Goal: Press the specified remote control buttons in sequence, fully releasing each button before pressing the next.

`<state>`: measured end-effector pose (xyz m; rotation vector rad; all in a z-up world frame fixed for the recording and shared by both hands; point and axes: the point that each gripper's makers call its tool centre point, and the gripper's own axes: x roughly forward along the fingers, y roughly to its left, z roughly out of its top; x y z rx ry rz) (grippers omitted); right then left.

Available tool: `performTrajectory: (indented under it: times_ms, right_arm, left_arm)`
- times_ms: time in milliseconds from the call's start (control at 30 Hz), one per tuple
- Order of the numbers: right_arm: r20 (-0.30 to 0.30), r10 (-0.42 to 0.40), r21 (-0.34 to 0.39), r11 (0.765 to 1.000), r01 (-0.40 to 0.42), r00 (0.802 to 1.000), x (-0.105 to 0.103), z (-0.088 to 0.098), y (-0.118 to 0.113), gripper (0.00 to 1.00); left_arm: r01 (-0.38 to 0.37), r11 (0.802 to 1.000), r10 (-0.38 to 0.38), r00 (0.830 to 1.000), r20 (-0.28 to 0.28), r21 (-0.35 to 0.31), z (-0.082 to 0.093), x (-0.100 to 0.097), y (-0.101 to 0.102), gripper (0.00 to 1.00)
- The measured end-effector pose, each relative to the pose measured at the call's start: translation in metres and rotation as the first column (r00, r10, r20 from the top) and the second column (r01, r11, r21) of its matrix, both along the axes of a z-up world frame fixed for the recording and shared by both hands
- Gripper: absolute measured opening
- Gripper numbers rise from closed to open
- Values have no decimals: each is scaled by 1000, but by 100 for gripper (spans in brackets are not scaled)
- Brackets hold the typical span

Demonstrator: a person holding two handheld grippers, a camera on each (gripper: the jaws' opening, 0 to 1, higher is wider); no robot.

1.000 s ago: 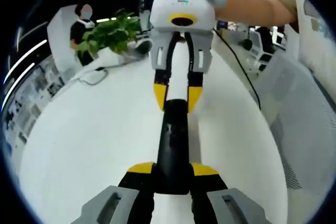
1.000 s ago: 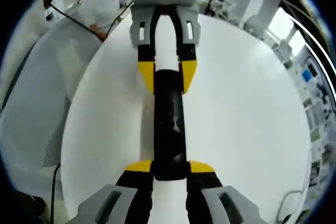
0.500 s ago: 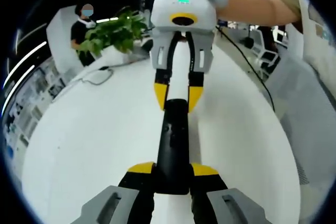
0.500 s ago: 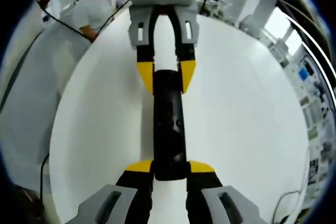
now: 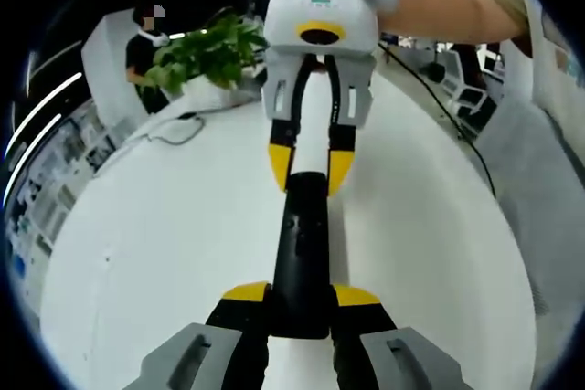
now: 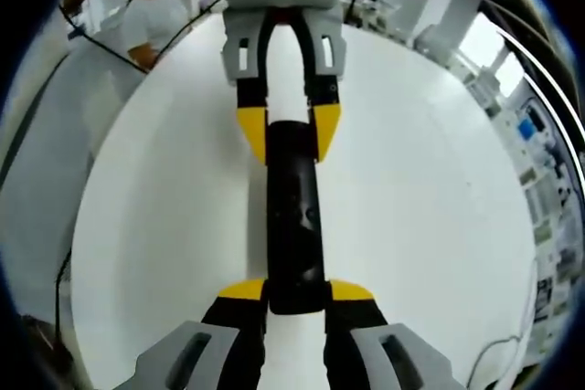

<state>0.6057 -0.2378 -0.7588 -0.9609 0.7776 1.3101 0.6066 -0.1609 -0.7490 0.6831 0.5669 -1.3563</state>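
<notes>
A long black remote [image 5: 300, 244] hangs above the white table, held at both ends. In the left gripper view my left gripper [image 5: 300, 295] is shut on its near end, yellow tips on either side. My right gripper [image 5: 309, 163] faces me from above and is shut on the far end. The right gripper view mirrors this: the right gripper [image 6: 295, 290] clamps the near end of the remote [image 6: 294, 216], and the left gripper [image 6: 290, 130] clamps the far end. Small buttons show faintly on the remote's face.
The round white table [image 5: 155, 235] spreads under both grippers. At its far side are a green plant [image 5: 206, 52], a looped cable [image 5: 178, 128] and a person [image 5: 142, 43]. A bare forearm [image 5: 448, 14] holds the right gripper. A black cord [image 5: 434, 111] runs along the table's right.
Both views have shifted a little, so the background slides slightly. Both grippers keep the same hold on the remote.
</notes>
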Motion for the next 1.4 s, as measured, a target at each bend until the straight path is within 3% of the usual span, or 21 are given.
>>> performTrajectory:
  times_ms: [700, 1400]
  right_arm:
    - [0, 4, -12, 1000, -4, 1000, 27, -13, 6, 21]
    - [-7, 17, -40, 999, -17, 1000, 38, -22, 9, 21]
  left_arm:
    - [-12, 999, 12, 1000, -7, 42, -16, 27, 5, 24]
    - [-33, 996, 35, 999, -32, 78, -27, 36, 9, 24]
